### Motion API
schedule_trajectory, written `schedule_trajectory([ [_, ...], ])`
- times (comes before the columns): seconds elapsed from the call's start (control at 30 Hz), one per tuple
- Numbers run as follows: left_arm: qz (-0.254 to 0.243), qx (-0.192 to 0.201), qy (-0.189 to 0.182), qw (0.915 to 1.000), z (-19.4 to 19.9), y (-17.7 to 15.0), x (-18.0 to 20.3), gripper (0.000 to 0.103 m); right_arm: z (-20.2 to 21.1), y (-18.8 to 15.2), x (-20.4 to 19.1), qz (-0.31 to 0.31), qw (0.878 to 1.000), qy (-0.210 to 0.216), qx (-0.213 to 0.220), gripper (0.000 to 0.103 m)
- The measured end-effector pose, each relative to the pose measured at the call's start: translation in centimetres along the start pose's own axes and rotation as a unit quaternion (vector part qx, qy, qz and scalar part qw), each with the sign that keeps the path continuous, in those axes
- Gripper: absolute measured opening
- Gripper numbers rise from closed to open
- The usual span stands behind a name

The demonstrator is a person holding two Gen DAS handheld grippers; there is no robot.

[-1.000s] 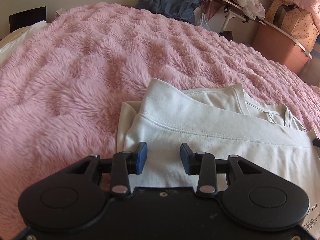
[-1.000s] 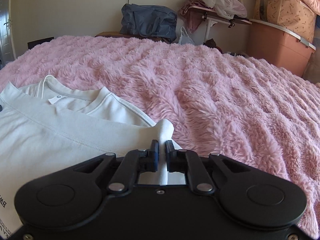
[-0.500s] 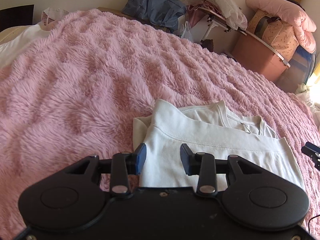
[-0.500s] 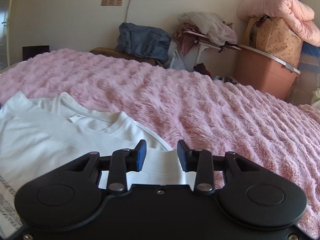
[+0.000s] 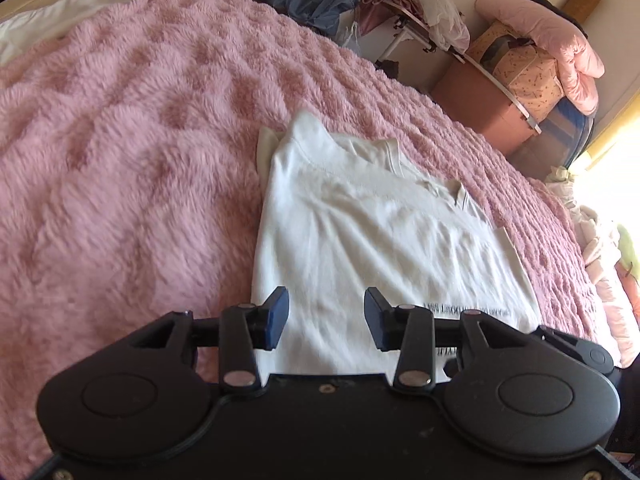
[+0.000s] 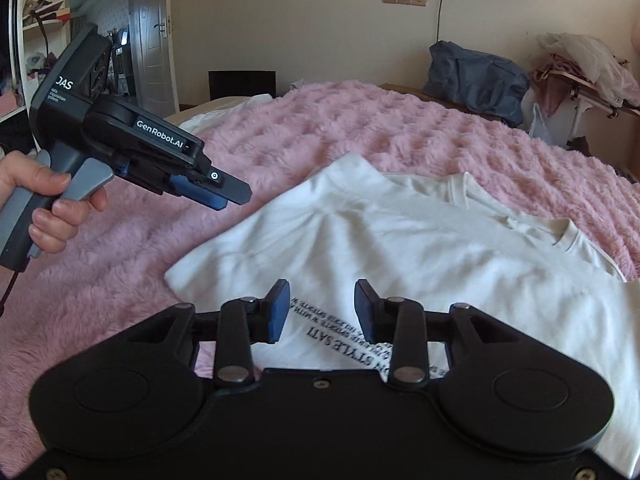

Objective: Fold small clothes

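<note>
A white T-shirt lies folded over on the fluffy pink blanket, its collar at the far side and black printed text near the front. My left gripper hovers over the shirt's near left edge. Its jaws are opening and nothing is between them. In the right wrist view the same shirt spreads ahead, and my right gripper stands open above the printed text, holding nothing. The left gripper also shows there at the left, above the blanket beside the shirt, gripped by a hand.
A blue bag and a rack heaped with clothes stand beyond the bed. A brown box topped with a pink quilt sits at the right. White bedding lies at the far left.
The right gripper was shut on the shirt's corner; it let go and opened. Both grippers drew back from the shirt, and the left gripper has come into the right wrist view.
</note>
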State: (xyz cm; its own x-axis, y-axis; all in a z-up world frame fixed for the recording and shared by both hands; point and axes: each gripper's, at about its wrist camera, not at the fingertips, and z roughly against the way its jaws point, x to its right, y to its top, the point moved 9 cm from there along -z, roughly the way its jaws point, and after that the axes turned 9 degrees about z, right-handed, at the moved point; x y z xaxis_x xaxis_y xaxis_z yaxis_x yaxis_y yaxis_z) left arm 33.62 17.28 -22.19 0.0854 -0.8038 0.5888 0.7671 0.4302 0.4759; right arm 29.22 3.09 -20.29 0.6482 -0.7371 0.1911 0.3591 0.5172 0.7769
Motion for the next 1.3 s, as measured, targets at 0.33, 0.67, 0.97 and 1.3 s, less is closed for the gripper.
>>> schedule_trajectory([
  [0.33,-0.016,-0.031,0.066,0.9972,-1.5,-3.9,-3.9,0.044,-2.7,-4.9,-0.5,-0.018,0.996,-0.01,-0.092,0.035],
  [0.67,-0.041,-0.005,0.059,0.9974,0.9,-1.3,-3.2,0.045,-0.6,-0.2,-3.6,0.006,1.0,0.001,-0.023,0.045],
  [0.97,0.007,0.019,0.022,0.9995,-0.4,5.9,-4.2,0.046,-3.6,1.8,-8.8,0.079,0.997,0.014,-0.009,0.046],
  [1.3,0.111,-0.009,-0.065,0.9916,-6.9,9.9,-5.5,0.045,-6.3,0.7,-11.7,0.189,0.981,-0.032,-0.024,0.046],
])
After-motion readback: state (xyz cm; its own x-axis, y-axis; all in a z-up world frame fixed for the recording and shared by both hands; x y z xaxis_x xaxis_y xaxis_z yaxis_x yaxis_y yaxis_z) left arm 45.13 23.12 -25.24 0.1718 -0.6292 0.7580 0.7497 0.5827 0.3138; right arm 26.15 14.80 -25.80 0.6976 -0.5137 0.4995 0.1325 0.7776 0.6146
